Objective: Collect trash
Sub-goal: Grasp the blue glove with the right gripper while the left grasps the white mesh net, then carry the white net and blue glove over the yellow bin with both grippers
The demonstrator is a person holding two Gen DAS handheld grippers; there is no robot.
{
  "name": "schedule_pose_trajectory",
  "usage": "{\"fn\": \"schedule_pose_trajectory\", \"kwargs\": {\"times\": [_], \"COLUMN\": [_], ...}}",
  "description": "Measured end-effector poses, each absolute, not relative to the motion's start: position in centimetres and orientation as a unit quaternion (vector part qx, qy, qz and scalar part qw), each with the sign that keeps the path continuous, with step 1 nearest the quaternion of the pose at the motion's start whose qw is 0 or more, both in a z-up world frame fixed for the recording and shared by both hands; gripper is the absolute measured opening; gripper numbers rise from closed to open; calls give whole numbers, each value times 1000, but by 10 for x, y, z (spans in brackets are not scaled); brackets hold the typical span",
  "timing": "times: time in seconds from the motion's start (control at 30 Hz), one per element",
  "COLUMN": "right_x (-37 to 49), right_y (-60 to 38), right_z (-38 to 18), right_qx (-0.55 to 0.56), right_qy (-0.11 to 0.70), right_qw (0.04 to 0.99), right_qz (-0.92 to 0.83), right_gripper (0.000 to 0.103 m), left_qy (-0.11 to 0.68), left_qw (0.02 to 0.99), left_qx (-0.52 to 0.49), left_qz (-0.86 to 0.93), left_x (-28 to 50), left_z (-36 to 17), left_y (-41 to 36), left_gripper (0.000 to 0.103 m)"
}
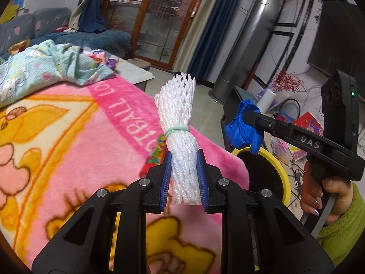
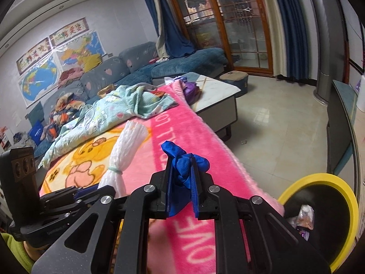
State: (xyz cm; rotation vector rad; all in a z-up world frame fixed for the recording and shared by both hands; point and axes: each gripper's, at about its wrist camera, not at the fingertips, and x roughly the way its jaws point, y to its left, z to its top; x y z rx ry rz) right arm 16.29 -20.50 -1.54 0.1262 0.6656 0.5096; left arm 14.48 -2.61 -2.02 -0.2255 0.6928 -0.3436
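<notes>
Your left gripper (image 1: pixel 184 180) is clamped on 1 white foam net bundle (image 1: pixel 179 134), both blue pads pressed into its lower part. The bundle stands roughly upright betw. the fingers, tied round the middle w/ 1 pale green band (image 1: pixel 176 130), its top end fanning out. It's held up over the pink blanket (image 1: pixel 79 137), not resting on it.

Your right gripper (image 2: pixel 182 182) is squeezed on 1 crumpled blue glove (image 2: pixel 184 166); the glove bulges out above and to the right of the fingers. From the left cam, that glove (image 1: pixel 243 127) hangs off the gripper tip right above the bin (image 1: pixel 282 171).

1 bin, yellow rim, black inside, sits on the floor just beside the blanket's edge. In the right cam the bin (image 2: pixel 352 207) already holds crumpled wrappers (image 2: pixel 304 219); exact count unclear, at least 1 pale and 1 purple bit.

On the blanket: 1 colourful wrapper (image 1: pixel 155 155) lying just left of your left fingers, partly hidden, and 1 light-blue printed cloth (image 1: pixel 45 68) heaped at the far end.
</notes>
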Motion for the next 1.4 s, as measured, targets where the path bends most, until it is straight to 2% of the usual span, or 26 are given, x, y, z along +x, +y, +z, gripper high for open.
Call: {"fn": "schedule_pose_trajectory", "kwargs": {"times": [1.4], "right_x": [146], "right_y": [-385], "right_z": [-41], "right_qx": [178], "right_qy": [299], "right_qw": [936], "right_qz": [56], "right_gripper": [13], "left_qy": [332], "left_qw": [897], "left_qx": [-14], "left_qz": [-291], "left_x": [117], "left_z": [-24], "left_y": [-152], "left_gripper": [16]}}
